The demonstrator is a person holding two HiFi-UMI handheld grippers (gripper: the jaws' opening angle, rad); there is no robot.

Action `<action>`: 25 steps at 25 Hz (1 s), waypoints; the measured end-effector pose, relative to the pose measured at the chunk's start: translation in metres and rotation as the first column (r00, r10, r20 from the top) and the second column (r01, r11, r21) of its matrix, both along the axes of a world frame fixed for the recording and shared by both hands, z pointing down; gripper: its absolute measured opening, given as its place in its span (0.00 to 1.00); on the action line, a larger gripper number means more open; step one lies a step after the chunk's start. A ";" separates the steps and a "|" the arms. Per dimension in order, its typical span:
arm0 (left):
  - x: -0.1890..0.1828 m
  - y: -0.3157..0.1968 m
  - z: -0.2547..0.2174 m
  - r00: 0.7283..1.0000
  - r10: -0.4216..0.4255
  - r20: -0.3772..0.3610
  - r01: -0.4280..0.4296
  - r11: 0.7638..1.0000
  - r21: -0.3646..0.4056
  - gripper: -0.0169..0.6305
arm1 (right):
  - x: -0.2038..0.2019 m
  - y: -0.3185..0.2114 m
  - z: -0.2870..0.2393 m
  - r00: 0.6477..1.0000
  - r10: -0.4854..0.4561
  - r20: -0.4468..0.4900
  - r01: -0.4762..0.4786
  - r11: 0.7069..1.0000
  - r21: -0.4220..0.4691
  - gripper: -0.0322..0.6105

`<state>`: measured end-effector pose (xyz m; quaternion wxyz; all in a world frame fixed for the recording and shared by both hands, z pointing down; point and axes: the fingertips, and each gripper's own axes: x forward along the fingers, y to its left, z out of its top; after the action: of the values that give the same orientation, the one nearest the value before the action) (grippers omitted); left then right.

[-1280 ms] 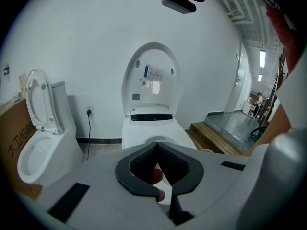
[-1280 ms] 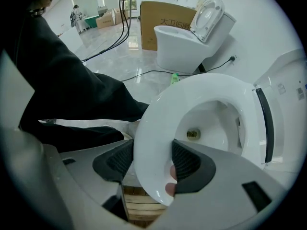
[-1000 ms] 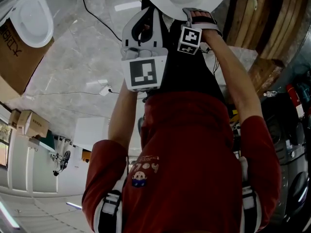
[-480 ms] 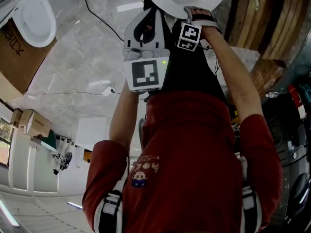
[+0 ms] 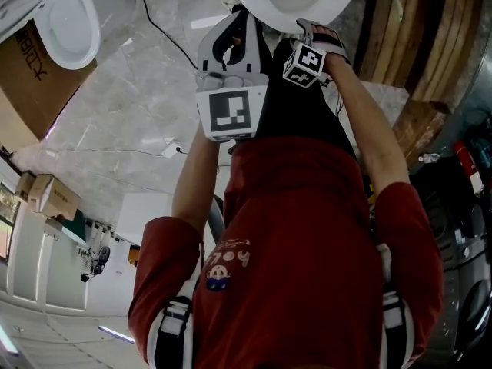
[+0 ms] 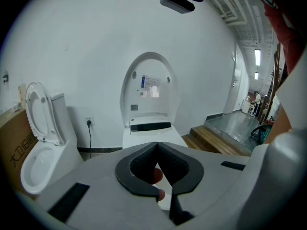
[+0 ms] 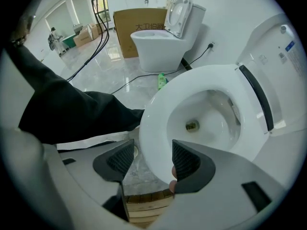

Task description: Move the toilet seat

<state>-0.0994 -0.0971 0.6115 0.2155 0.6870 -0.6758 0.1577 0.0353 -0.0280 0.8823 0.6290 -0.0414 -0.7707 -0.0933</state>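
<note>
The white toilet seat (image 5: 257,2) lies down on its bowl at the top of the head view. My right gripper (image 5: 301,31) is at the seat's front rim. In the right gripper view this gripper (image 7: 152,148) is open, with the seat ring (image 7: 154,111) between its jaws. One pad (image 7: 186,160) sits over the bowl side and the other stays outside, apart from the rim. The lid (image 7: 274,47) stands raised behind. My left gripper (image 5: 235,20) hangs beside it, shut and empty (image 6: 156,145), facing the raised lid (image 6: 148,83).
A second toilet (image 5: 68,20) with its lid up stands nearby beside a cardboard box (image 5: 21,79). A black cable (image 5: 164,34) runs over the marble floor, and a green bottle (image 7: 162,80) stands on it. Wooden steps (image 5: 421,29) are on the other side.
My right gripper has tilted and shifted slightly along the seat's front rim. The left gripper has barely moved. The head view has swung a little.
</note>
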 end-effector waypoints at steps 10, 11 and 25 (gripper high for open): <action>0.007 0.017 -0.054 0.999 -0.040 0.033 0.039 0.999 0.022 0.04 | 0.014 -0.007 -0.075 0.992 0.100 0.082 -0.104 0.994 0.045 0.43; 0.010 0.018 -0.060 0.998 -0.040 0.038 0.039 0.999 0.030 0.04 | 0.016 -0.008 -0.083 0.990 0.106 0.091 -0.111 0.993 0.051 0.43; 0.018 0.051 -0.140 0.989 -0.138 0.045 0.130 0.982 0.138 0.04 | 0.016 -0.040 -0.235 0.846 0.340 0.411 -0.390 0.920 0.042 0.43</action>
<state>-0.0810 -0.0465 0.4716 0.1601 0.6484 -0.7352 0.1155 0.0517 -0.0682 0.6478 0.4676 0.1649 -0.8680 -0.0260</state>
